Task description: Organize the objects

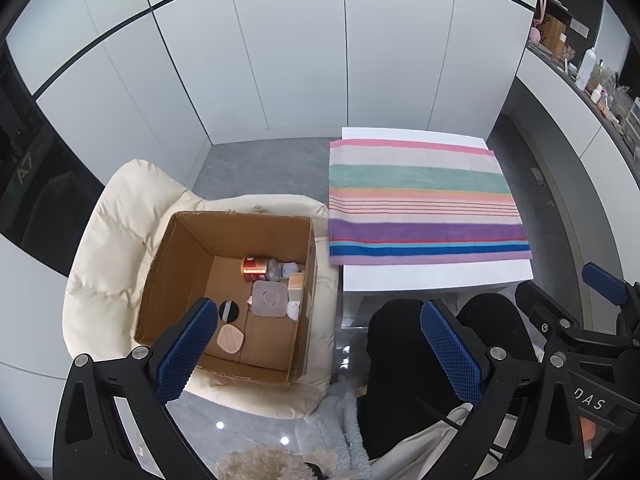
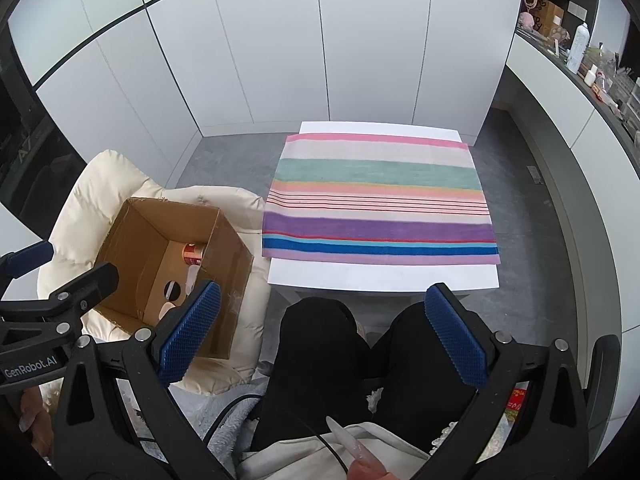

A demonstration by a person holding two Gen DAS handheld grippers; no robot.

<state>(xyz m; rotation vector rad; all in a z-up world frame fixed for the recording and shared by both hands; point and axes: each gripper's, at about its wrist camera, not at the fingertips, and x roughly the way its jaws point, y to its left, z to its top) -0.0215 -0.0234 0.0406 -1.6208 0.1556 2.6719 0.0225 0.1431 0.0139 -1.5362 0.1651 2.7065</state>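
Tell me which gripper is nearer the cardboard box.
Left. The left gripper hangs open right beside the cardboard box; the right gripper, also open, sits farther right, over the person's knees.

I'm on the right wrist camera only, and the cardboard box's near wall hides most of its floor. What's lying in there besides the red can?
Observer: The left wrist view looks down into the cardboard box. A square mauve case lies flat just in front of the red can.
Operator: Anything beside the can?
Observer: Yes, a small clear bottle lies on its side against the can's right end.
Operator: I only see the left gripper's edge. Is it carrying something?
Observer: No. The left gripper is open and empty, with one finger over the box's near corner.
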